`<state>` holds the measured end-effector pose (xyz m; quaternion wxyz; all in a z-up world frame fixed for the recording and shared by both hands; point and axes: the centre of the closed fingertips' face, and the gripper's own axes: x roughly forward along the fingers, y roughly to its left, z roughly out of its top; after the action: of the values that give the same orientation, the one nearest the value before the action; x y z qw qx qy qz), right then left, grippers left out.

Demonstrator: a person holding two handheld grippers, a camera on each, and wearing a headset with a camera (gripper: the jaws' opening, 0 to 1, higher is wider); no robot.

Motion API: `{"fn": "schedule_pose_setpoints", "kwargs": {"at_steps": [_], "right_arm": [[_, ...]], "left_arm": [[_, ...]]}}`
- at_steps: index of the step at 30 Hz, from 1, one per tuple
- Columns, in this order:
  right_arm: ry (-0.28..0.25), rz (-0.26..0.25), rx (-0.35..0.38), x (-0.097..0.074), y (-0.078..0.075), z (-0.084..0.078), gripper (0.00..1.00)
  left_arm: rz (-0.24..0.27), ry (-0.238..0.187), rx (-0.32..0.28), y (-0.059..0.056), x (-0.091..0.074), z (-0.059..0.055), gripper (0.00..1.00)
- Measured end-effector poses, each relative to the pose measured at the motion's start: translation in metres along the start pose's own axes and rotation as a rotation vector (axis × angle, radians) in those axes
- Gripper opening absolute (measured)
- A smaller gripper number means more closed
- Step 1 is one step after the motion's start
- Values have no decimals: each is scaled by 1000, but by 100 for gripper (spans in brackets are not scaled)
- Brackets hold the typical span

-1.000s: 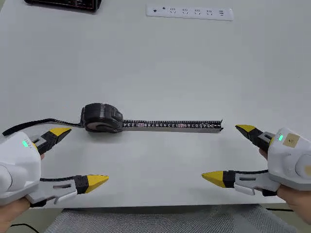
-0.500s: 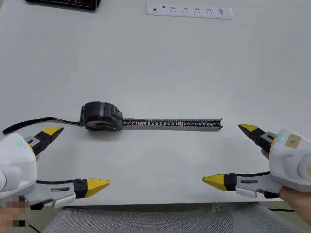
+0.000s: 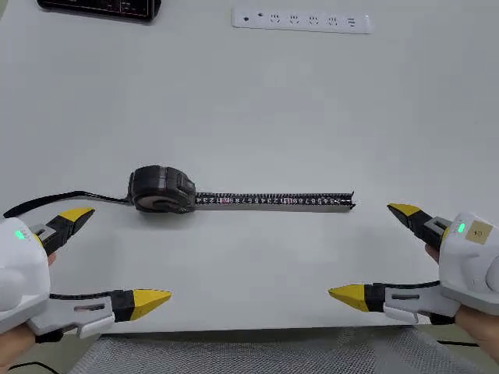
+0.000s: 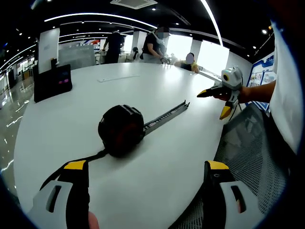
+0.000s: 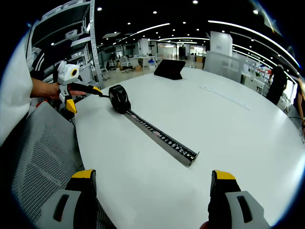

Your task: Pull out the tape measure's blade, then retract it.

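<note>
Drawn back slightly toward the near edge over the last second: left tool and right tool, both spread wide, grasping nothing. Unmoved between them, well apart from either: tape measure, blade out flat to its right. Likely past the pull-out, with retraction not yet begun. All around, a large lit hall; below, white tabletop, carrying a power strip at the far edge.
</note>
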<state>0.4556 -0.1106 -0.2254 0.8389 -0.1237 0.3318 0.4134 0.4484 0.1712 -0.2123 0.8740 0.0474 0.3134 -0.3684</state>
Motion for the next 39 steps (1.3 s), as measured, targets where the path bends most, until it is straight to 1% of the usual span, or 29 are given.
{"fn": "schedule_pose_setpoints", "kwargs": {"at_steps": [4,12,15,24,34,35,39], "right_arm": [[-1,0,-1,0,-1,1,99],[-1,0,-3,-1,-1,2,99],[-3,0,1,-2,-1,2,98],[-5,-6,1,-4,-1,4,98],[-7,-4,-2,-3,1,5,98],[-8,-4,-2,-3,1,5,98],[-12,-5,0,-4,0,6,98]], "left_arm": [[4,7,-1,1,0,-1,99],[7,0,-11,2,0,1,99],[6,1,-12,1,0,0,99],[10,-2,-19,2,0,1,99],[21,-3,-43,4,1,2,98],[16,-7,-57,2,2,3,98],[17,-9,-58,2,3,3,98]]}}
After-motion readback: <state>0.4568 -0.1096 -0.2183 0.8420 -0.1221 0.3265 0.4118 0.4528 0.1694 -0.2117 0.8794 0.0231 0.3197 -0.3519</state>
